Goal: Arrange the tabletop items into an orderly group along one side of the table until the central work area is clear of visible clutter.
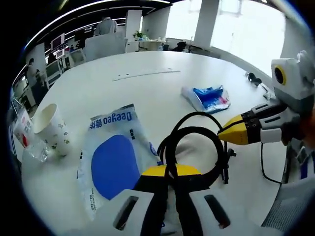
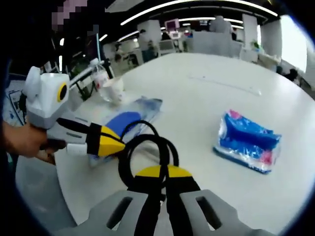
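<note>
Between the left gripper's (image 1: 172,183) yellow-tipped jaws runs a coiled black cable (image 1: 194,147), clenched at the near edge of its loop; the right gripper (image 2: 162,182) looks clamped on the same coil (image 2: 145,152) from the opposite side, so both grip one bundle above the white round bench (image 1: 147,83). Just left of the left jaws lies a flat white-and-blue plastic wipes packet (image 1: 115,157), partly under the cable. Further left stand a patterned white paper cup (image 1: 51,129) and a clear plastic bottle with a red label (image 1: 27,140), close together at the bench edge. Ahead and to the right rests a blue-and-pink soft tissue pack (image 1: 209,98), well apart from the others. Judging from this, the risk is the two grippers pulling unevenly: the coil could spring open, slip from one pair of jaws, or drag the wipes packet and knock the cup.
</note>
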The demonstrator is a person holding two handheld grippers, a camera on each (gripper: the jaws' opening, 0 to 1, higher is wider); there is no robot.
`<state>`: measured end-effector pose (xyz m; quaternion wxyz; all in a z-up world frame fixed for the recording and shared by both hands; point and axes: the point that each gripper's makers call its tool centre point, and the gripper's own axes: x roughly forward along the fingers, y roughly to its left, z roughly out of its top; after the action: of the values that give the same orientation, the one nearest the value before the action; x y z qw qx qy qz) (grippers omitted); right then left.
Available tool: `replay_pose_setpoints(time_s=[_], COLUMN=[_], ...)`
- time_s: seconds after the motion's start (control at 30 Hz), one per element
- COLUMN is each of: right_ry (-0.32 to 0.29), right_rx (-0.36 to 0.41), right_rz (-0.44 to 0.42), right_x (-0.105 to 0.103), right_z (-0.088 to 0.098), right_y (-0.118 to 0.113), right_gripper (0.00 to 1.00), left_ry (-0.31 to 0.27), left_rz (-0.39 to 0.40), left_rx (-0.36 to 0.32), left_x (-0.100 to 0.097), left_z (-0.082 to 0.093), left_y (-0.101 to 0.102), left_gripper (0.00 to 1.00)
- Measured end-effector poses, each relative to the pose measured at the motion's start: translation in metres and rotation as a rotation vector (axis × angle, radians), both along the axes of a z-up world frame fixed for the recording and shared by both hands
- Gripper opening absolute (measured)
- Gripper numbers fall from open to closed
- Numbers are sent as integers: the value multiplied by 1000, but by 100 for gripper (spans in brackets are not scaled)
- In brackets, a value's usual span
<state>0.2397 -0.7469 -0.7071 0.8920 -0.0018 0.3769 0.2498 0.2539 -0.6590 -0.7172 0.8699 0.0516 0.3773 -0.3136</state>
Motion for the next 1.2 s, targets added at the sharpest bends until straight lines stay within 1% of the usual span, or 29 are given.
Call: replay_pose_setpoints(time_s=[0.23,0.37,0.7,0.93,1.07,1.13,1.2], right_ry=[-24,-33,-23,-8,3,11,25], right_rx=[6,19,28,32,37,40,38], right_rz=[-14,-18,-21,-24,-24,-25,-24], right_x=[0,-4,-26,-36,-42,-44,-48], right_z=[15,20,13,10,8,6,2], right_y=[-4,-4,-1,-1,2,2,3], right_gripper=[0,0,0,0,0,0,0], left_ry=[-25,-37,-40,-41,-36,-37,-27], left_rz=[3,-1,-21,-35,-38,-36,-37], left_rx=[-18,-25,-5,-1,4,4,1], left_x=[2,-2,-20,-31,-35,-37,-40], left_z=[13,19,19,17,16,16,15], left_y=[-5,-4,-2,-2,0,1,1], left_gripper=[2,2,2,2,2,2,2])
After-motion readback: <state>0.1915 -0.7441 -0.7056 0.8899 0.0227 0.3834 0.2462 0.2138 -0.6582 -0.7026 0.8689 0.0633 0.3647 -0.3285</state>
